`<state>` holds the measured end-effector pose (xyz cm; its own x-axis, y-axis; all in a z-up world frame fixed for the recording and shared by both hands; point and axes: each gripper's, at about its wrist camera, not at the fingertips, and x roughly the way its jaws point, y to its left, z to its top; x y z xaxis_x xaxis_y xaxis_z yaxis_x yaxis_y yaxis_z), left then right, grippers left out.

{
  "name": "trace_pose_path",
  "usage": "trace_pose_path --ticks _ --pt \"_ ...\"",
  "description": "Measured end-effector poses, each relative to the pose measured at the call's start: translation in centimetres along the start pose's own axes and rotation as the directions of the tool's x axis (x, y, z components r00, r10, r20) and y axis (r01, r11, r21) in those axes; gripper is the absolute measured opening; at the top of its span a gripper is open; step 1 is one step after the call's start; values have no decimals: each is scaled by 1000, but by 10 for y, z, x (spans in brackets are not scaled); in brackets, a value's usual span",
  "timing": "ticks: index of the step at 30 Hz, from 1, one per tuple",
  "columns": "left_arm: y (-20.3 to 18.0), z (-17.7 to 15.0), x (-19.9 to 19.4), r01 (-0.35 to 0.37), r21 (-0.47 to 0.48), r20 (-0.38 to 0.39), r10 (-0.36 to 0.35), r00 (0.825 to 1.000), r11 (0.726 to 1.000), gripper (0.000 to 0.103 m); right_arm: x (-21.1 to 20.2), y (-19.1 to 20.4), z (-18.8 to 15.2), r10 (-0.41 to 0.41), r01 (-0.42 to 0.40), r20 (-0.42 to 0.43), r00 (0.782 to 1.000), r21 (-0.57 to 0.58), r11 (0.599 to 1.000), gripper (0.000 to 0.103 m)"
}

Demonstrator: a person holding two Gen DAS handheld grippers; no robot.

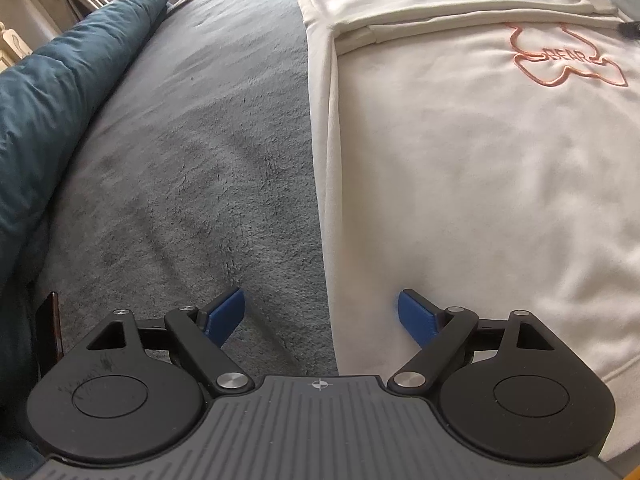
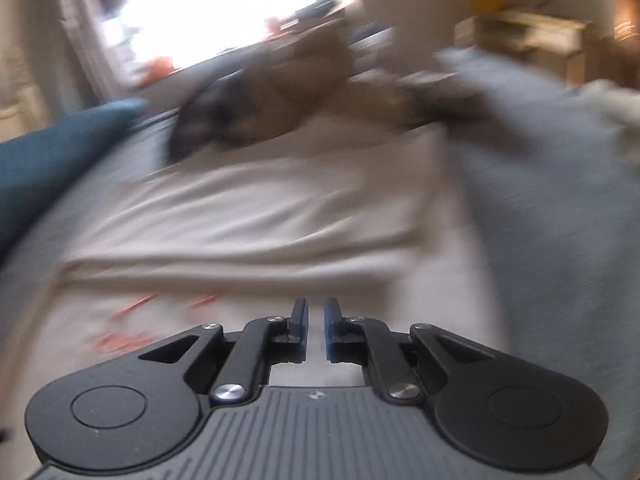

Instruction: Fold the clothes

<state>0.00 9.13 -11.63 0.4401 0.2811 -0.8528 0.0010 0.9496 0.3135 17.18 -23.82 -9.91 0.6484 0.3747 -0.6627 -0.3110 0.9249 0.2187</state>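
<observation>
A cream sweatshirt (image 1: 460, 168) with an orange "BEAR" outline (image 1: 568, 60) lies flat on a grey fleece blanket (image 1: 192, 152). One sleeve (image 1: 460, 20) is folded across its upper part. My left gripper (image 1: 320, 296) hangs open over the sweatshirt's left side edge, one blue finger above the blanket and the other above the cloth, with nothing gripped. The right wrist view is blurred. In it my right gripper (image 2: 315, 304) is shut, nothing between its fingers, just above the sweatshirt (image 2: 256, 216) near the orange print.
A teal duvet (image 1: 52, 100) runs along the blanket's left side. Beyond the sweatshirt lie a dark brownish heap of clothes (image 2: 272, 104) and a pale grey-blue garment (image 2: 540, 200) on the right. A bright window (image 2: 240, 8) is behind.
</observation>
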Motion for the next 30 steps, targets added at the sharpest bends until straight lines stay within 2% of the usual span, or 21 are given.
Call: trace_pose_path --ticks 2,5,6,8,9,12,14,17,19,20,21,24,25,28,30 --pt "1 1 2 1 -8 -9 -2 1000 1000 85 10 1 -2 -58 58 -8 998 -19 998 5" --pt "1 0 2 1 -3 -3 -1 1000 1000 87 12 -24 10 -199 197 16 980 71 978 7" --pt "1 -1 2 0 1 1 0 1000 1000 87 4 -22 12 -188 186 28 982 53 981 7" --pt "1 -2 2 -2 1 2 2 1000 1000 87 -15 -2 3 -44 44 15 999 -18 999 7" --pt "2 -2 2 -2 -2 -2 2 1000 1000 88 -23 13 -5 24 -25 -8 1000 -77 997 7" --pt "5 0 3 -7 -11 -13 7 1000 1000 87 -39 59 -36 153 -169 -79 985 -274 947 7" --pt "7 -1 3 -9 -18 -14 8 1000 1000 87 -47 81 -57 203 -233 -119 972 -371 899 7" --pt "10 -2 4 -9 -30 -15 9 1000 1000 87 -56 105 -88 232 -306 -210 950 -468 829 7" --pt "12 -4 3 -7 -38 -17 6 1000 999 87 -67 116 -96 263 -347 -230 937 -525 777 6" --pt "12 -4 3 -7 -40 -19 6 1000 999 87 -71 119 -94 261 -342 -222 939 -549 763 6" --pt "13 -3 3 -7 -42 -20 6 1000 999 87 -71 119 -89 245 -314 -197 949 -556 770 6" --pt "13 -1 2 -7 -44 -18 7 1000 999 87 -54 99 -64 157 -195 -120 980 -445 874 7" --pt "13 -1 3 -8 -43 -16 8 1000 999 87 -48 97 -62 136 -170 -110 985 -426 889 7" --pt "12 -1 3 -10 -42 -11 10 1000 999 87 -42 106 -69 144 -177 -110 983 -414 893 7" --pt "13 -2 2 -12 -42 -7 11 1000 999 87 -44 124 -77 215 -261 -155 964 -421 869 7"
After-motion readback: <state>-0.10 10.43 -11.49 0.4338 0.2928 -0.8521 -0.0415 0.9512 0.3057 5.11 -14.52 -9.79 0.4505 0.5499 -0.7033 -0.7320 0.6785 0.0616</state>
